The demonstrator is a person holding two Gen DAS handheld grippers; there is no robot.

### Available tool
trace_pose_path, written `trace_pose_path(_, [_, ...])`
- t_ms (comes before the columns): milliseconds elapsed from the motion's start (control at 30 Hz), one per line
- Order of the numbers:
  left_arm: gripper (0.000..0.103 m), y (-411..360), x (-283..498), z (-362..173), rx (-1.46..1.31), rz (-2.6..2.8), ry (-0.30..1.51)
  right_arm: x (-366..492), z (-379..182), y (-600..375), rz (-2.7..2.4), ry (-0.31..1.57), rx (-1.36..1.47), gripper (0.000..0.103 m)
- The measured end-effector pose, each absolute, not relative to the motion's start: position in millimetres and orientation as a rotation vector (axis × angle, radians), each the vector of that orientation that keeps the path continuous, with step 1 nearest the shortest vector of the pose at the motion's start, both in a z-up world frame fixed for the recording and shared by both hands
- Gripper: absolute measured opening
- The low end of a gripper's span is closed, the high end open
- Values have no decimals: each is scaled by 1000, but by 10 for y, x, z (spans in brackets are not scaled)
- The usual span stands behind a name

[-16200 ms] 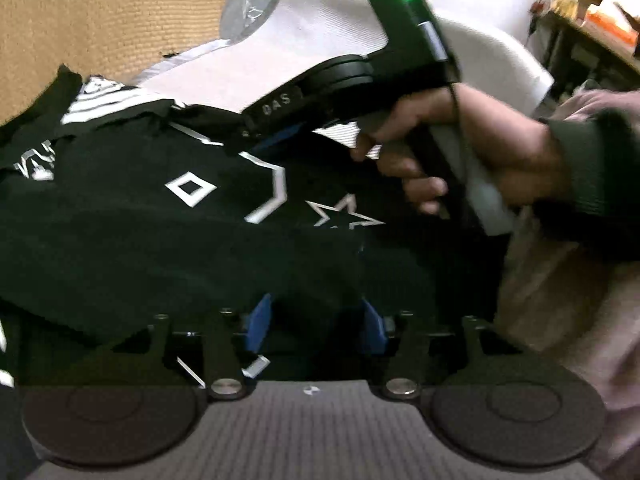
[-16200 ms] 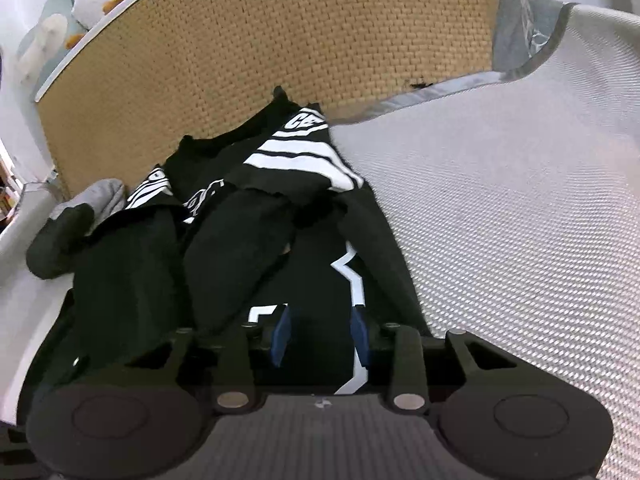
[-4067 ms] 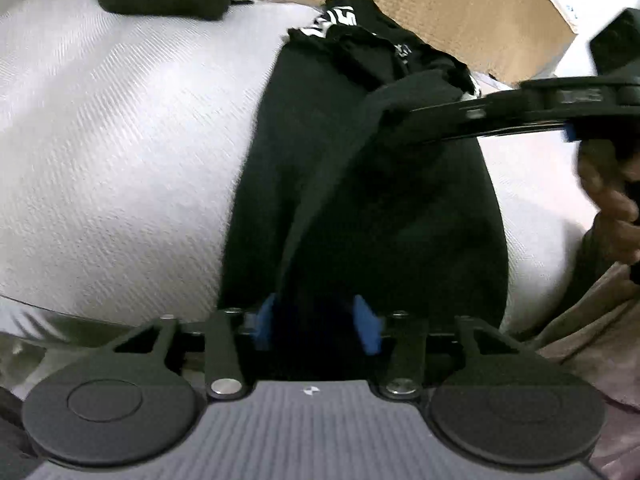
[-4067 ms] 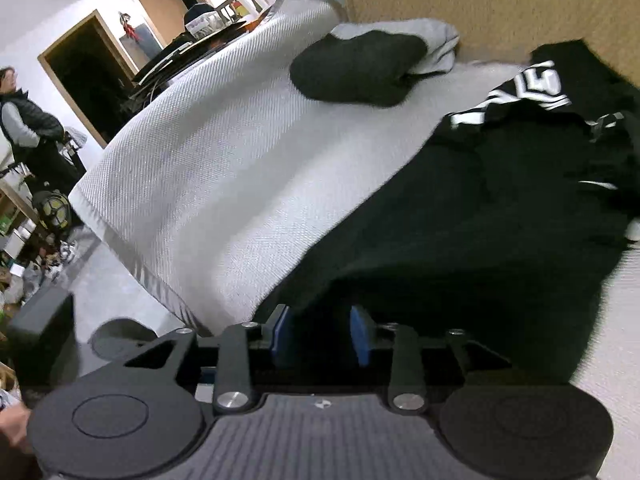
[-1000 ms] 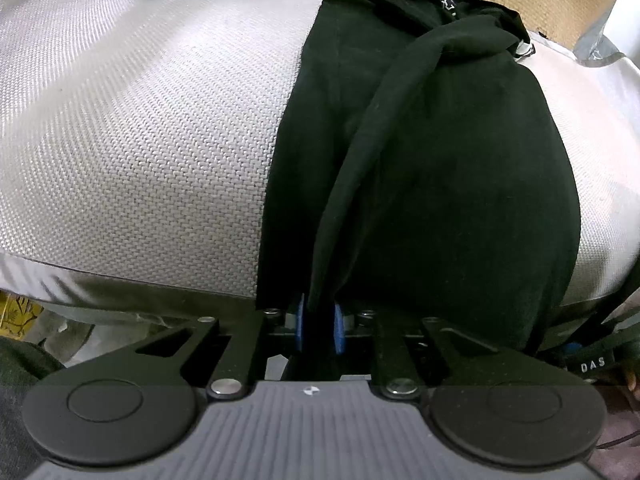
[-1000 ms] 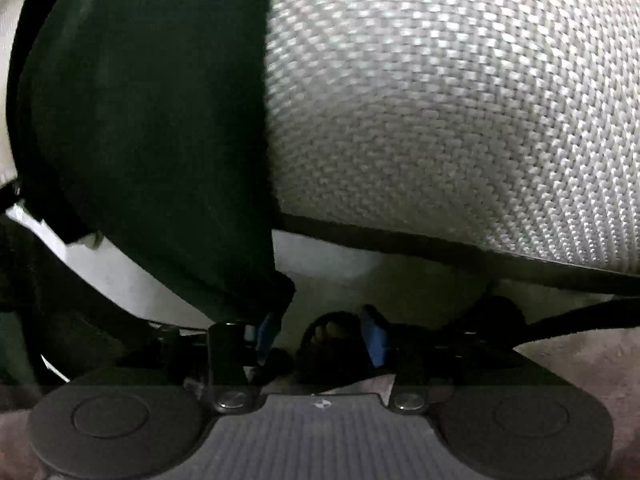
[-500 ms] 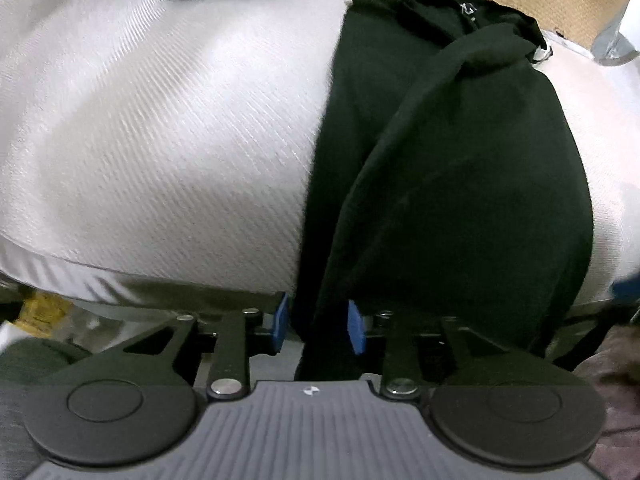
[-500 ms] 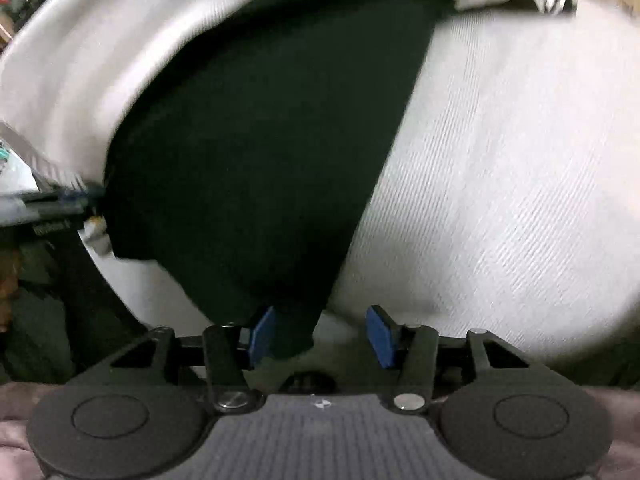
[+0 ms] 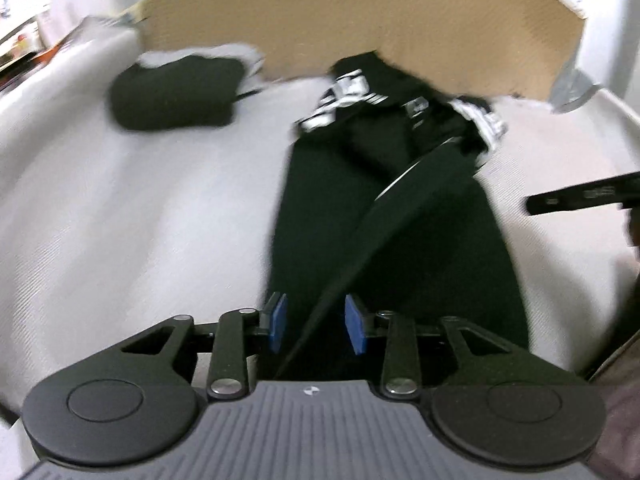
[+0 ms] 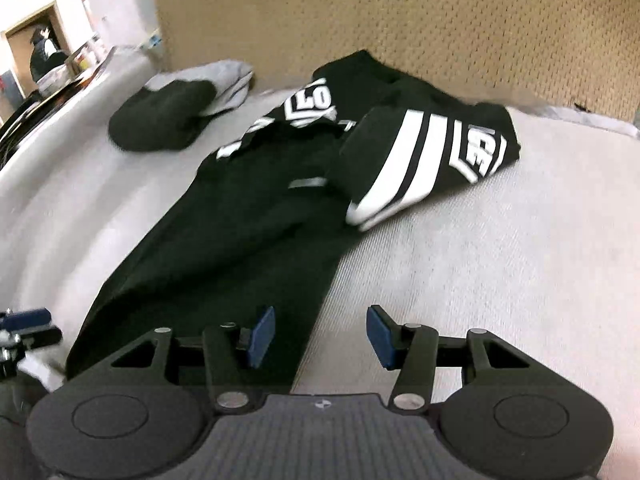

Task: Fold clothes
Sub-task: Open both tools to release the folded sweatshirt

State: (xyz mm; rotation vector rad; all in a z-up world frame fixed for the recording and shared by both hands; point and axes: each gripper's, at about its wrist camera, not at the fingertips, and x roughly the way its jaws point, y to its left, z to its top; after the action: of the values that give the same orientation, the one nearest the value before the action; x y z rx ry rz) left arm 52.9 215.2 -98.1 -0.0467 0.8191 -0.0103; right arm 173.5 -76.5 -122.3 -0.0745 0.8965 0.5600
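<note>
Only "LO" reads on the black garment (image 10: pixel 248 240); left tool (image 9: pixel 316 322), just opening, and right tool (image 10: pixel 320 336) gape.

Letting go of the black shirt (image 9: pixel 392 216): left gripper (image 9: pixel 316 322) jaws just opening, pads now apart either side of the sleeve fold at the bed's (image 9: pixel 132 216) near edge. Right gripper (image 10: pixel 318 334) hanging wide open above the shirt's right edge, no longer down below the bed's near edge. Both sitting higher than a second ago.
</note>
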Motion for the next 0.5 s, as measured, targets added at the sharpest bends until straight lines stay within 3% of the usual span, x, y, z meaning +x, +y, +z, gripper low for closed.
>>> trace_pose_path(267, [43, 2044, 1531, -1101, 11, -24, 824, 2228, -1040, -668, 547, 848, -68, 55])
trace_pose_path(500, [38, 2014, 2023, -1197, -7, -13, 830, 2637, -1099, -593, 558, 858, -19, 55])
